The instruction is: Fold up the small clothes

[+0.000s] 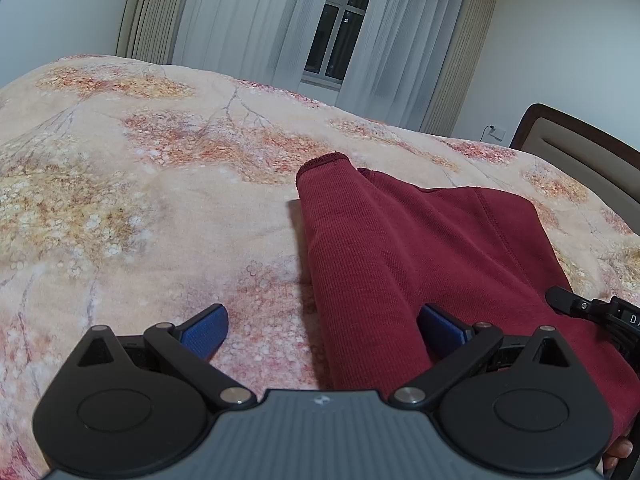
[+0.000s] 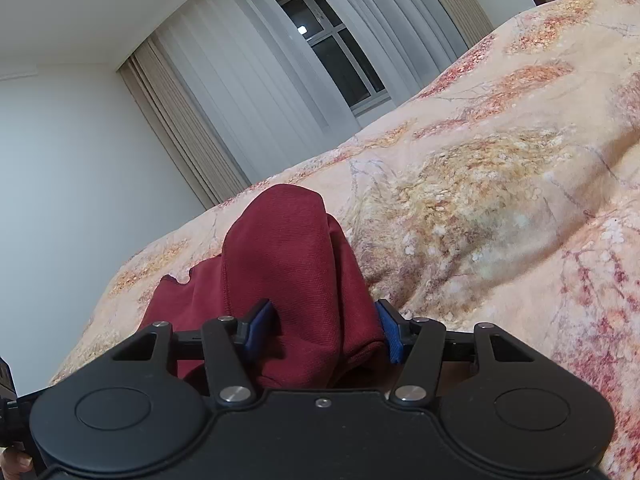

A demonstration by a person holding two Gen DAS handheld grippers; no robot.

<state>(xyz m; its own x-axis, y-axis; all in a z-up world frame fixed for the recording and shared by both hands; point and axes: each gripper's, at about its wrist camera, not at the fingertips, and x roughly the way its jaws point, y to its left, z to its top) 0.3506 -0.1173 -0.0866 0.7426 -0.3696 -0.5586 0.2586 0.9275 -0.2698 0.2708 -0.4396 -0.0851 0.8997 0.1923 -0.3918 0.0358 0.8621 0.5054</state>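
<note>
Only a scrap of writing shows: on the black body of the right gripper [image 1: 592,312], seen at the right edge of the left wrist view, white letters begin "D" and run out of the picture, too cut off to read further

A dark red garment [image 1: 400,248] lies on a bed [image 1: 160,200] covered with a peach blanket printed with pink and yellow blossoms. From the left wrist view a long folded part of it, ending in a stitched hem, runs away from the camera, with a wider flat part beside it to the right, bearing a seam line

The left gripper [image 1: 322,326] hangs low over the near edge of the garment with its fingers [image 1: 204,332] spread wide; one blue pad is over bare blanket, the other sits on or just over the red cloth, and nothing is held between them

The right gripper [image 2: 322,326] has its fingers [image 2: 260,324] partly closed around a raised bunch of the same red cloth [image 2: 288,264], the blue pads pressing against it on either side. The cloth humps up between and beyond the pads, and a flatter part spreads out to the left on the bed

Behind the bed stand pale curtains [image 1: 256,20] parted over a dark window [image 1: 340,20], a white wall with a socket [image 1: 498,132], and a padded headboard [image 1: 580,148] with a dark wooden frame
</note>
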